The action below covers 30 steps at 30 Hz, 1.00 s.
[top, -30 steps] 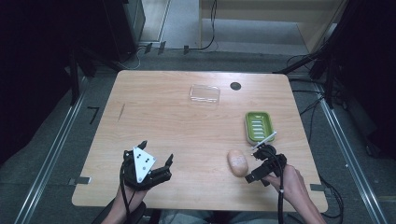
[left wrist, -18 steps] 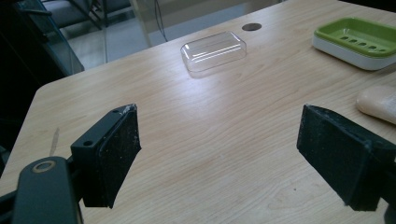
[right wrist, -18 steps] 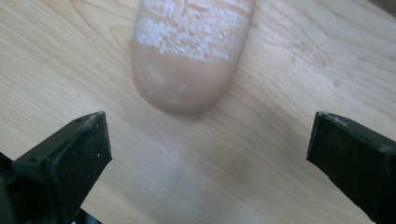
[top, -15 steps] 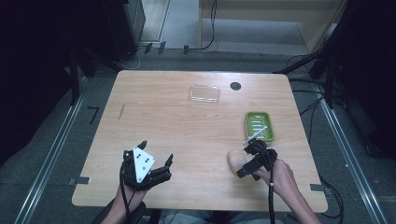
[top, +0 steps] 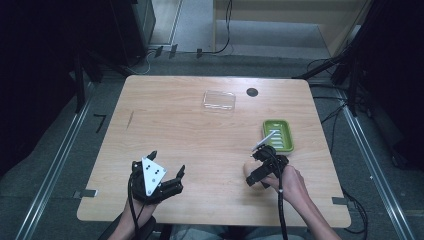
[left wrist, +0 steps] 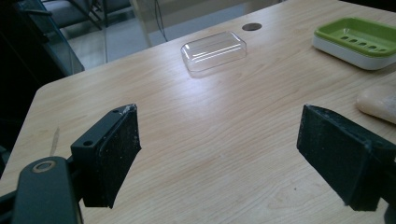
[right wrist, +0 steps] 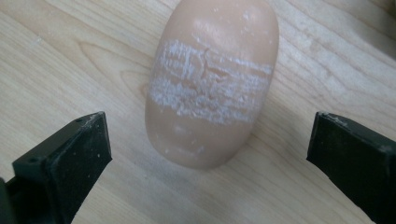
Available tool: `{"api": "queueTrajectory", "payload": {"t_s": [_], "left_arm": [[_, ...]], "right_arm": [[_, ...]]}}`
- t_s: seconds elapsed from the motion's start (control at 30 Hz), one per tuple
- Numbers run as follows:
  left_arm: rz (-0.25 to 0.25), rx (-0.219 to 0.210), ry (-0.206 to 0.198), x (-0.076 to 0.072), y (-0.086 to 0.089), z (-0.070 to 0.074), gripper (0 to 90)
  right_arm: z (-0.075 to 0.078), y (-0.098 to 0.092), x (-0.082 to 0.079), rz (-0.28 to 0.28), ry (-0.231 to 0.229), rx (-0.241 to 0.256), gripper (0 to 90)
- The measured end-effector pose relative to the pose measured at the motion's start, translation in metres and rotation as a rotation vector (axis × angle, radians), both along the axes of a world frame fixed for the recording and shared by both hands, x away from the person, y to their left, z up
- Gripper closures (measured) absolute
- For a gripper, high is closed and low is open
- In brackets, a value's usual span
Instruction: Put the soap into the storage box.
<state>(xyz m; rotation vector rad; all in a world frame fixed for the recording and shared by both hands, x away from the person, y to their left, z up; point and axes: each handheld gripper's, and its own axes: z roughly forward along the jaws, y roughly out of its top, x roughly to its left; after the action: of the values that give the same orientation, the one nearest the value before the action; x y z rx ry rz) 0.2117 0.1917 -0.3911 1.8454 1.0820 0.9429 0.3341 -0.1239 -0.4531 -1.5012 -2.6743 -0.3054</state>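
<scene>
Right tool (top: pixel 256 172) moved left over the soap bar (right wrist: pixel 212 84), seemingly lower, jaws spread either side

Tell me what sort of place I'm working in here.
Probably a lab or recording setup rather than a home: a bare wooden table with a cable hole, floor rails alongside it, and loose cables behind.

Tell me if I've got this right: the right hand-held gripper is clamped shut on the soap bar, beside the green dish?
Not quite. The right hand-held gripper is open, its jaws standing apart on either side of the soap bar without touching it, as the right gripper view shows. The green dish is indeed nearby.
</scene>
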Motion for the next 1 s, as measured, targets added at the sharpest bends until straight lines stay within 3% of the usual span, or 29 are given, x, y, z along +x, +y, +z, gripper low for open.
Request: {"api": "queueTrajectory", "payload": {"t_s": [0.77, 1.0], "left_arm": [[0.004, 0.006, -0.001, 0.000, 0.000, 0.000, 14.0], [0.005, 0.008, 0.000, 0.000, 0.000, 0.000, 14.0]], "right_arm": [[-0.013, 0.021, 0.017, -0.012, 0.003, -0.063, 4.3], [-0.014, 0.022, 0.017, -0.025, -0.001, -0.072, 10.1]]}}
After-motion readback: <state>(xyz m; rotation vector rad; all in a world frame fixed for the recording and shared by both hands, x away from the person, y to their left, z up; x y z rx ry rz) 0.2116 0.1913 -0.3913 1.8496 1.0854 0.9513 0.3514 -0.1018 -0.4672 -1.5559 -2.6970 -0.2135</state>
